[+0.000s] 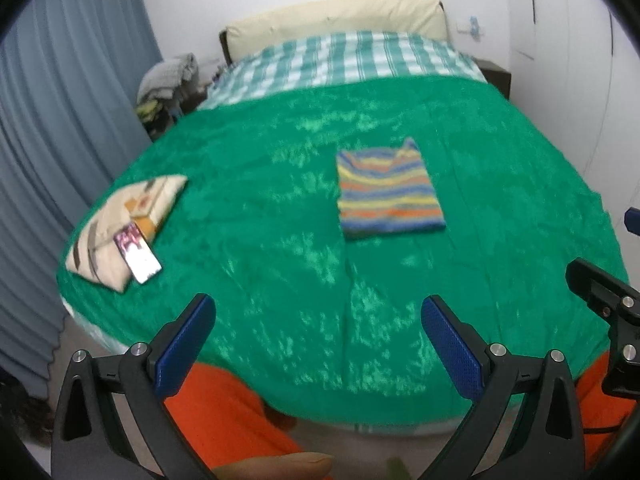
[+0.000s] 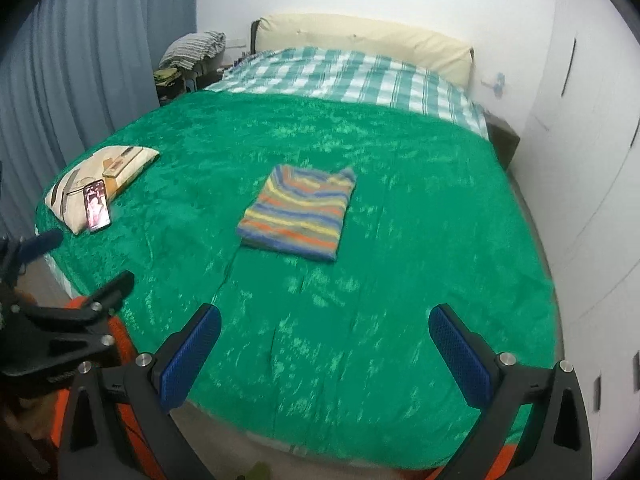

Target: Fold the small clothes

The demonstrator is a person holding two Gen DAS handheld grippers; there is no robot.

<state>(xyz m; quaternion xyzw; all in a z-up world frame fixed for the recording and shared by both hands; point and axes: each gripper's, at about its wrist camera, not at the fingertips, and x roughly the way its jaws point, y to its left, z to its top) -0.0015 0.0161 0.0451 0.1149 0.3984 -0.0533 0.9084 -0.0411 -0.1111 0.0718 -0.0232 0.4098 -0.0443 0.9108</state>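
Note:
A small striped garment (image 1: 389, 190) lies folded into a neat rectangle in the middle of the green blanket (image 1: 280, 240); it also shows in the right wrist view (image 2: 298, 212). My left gripper (image 1: 318, 320) is open and empty, held back over the bed's near edge, well short of the garment. My right gripper (image 2: 325, 330) is open and empty too, over the near edge of the blanket (image 2: 360, 340). The right gripper's body (image 1: 604, 300) shows at the right edge of the left wrist view, and the left gripper's body (image 2: 72, 320) at the left of the right wrist view.
A cream patterned pillow (image 1: 120, 224) with a lit phone (image 1: 138, 254) leaning on it lies at the bed's left edge. A checked sheet (image 1: 348, 60) and cream headboard (image 1: 340, 16) are at the far end. Grey curtains (image 1: 60, 140) hang left; white wardrobe doors (image 2: 592, 160) stand right. Orange cloth (image 1: 224, 412) is below.

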